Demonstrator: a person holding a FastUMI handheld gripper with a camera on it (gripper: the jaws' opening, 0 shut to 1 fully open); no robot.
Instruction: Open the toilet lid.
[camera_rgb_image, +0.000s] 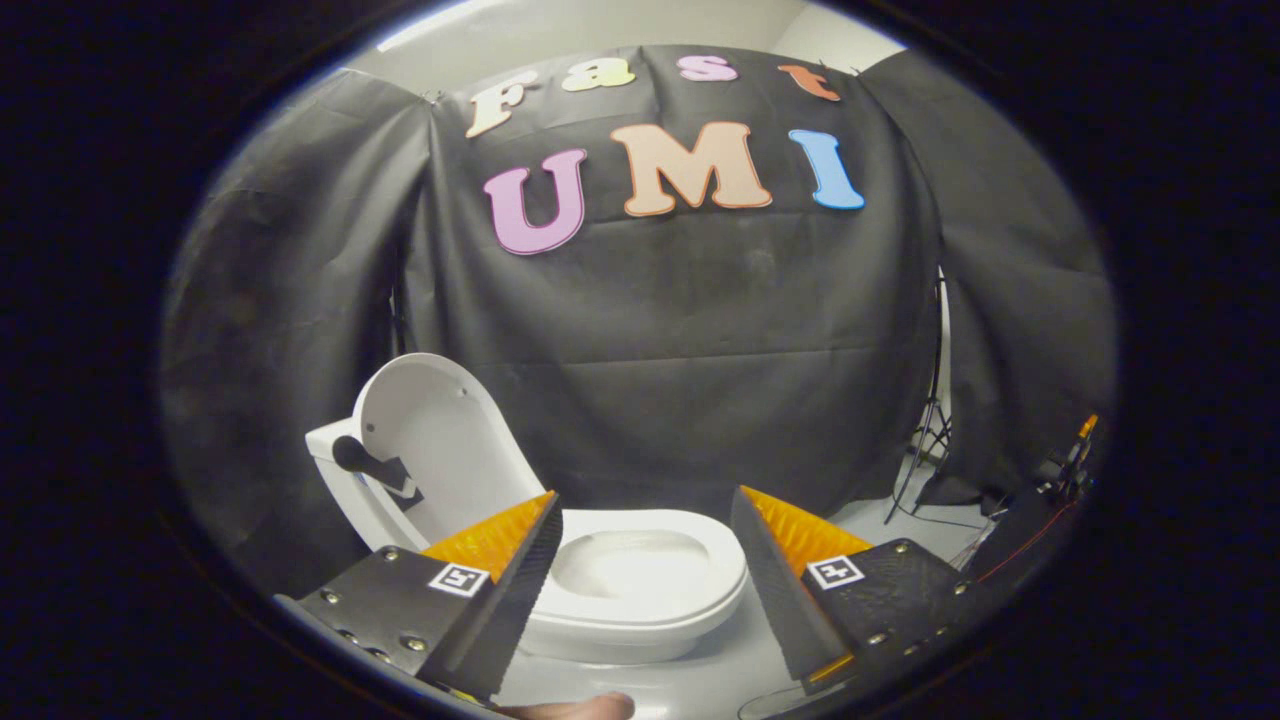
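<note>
Gripper view: the jaws of the gripper (645, 560) stand spread wide apart, holding nothing, with open space between the two fingers (520, 590). Each finger carries a small square marker tag on its upper face. Just below the jaws, a bit of a person's hand (580, 707) shows at the near rim.

Seen through the gap between the fingers, and just ahead of them, sits the white toilet (640, 610). Its oval seat (720, 585) lies flat on the bowl, and the pale hollow of the bowl shows inside the ring. The left finger overlaps the near left part of the seat in the picture; whether it touches the seat cannot be told.

The toilet lid (440, 440) is already up: it stands nearly upright behind the seat, leaning back against the tank (325, 445), its inner face turned toward the camera. A dark handle-like piece (375, 465) is fixed to that inner face, near its left side. The lid is beyond the left fingertip and well clear of both fingers.

The toilet stands on a pale grey floor (700, 680). Behind it hangs the black cloth wall (700, 340) of the booth. Off to the right, beyond the right finger, a thin tripod stand (930, 440) rises at the cloth's edge, and some dark equipment with a red wire (1030, 545) lies near it on the floor.
</note>
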